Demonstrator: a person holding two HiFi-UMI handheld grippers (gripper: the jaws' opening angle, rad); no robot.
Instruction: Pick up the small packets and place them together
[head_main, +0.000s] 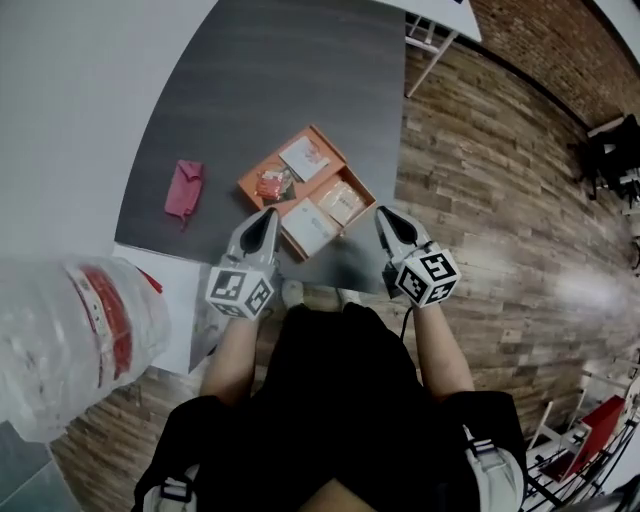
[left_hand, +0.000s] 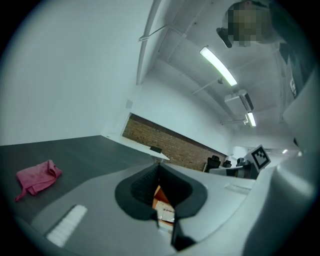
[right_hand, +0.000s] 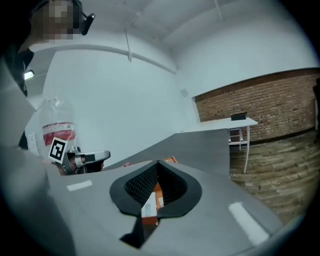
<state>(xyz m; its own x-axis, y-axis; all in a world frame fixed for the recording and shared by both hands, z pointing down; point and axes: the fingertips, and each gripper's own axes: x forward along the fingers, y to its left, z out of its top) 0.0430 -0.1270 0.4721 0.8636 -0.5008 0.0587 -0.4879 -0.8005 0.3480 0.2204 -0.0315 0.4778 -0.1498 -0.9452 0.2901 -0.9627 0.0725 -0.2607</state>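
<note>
The left gripper (head_main: 267, 216) has its jaws pressed together with nothing between them, and the right gripper (head_main: 384, 214) is closed and empty in the same way. Both are held over the near edge of the dark grey table (head_main: 270, 80). The orange tray (head_main: 249, 181) lies ahead of the two, in the space between them, its near rim just beyond the left gripper's tip and off to the left of the right gripper's tip. The small packets (head_main: 308, 228) are gathered inside this tray: a white one nearest the grippers, a pale one beside it, and a red one and another white one further off. In each gripper view a strip of the tray and a white packet shows low behind the closed jaws. A pink cloth (left_hand: 37, 176) lies crumpled on the table, well to the left of the left gripper and apart from the tray. A clear plastic bottle (head_main: 70, 340) with a red label stands close on the left gripper's outer side. Right of the right gripper is wooden floor (head_main: 500, 200), and far ahead a white table (right_hand: 227, 123) stands before a brick wall (right_hand: 260, 102).
</note>
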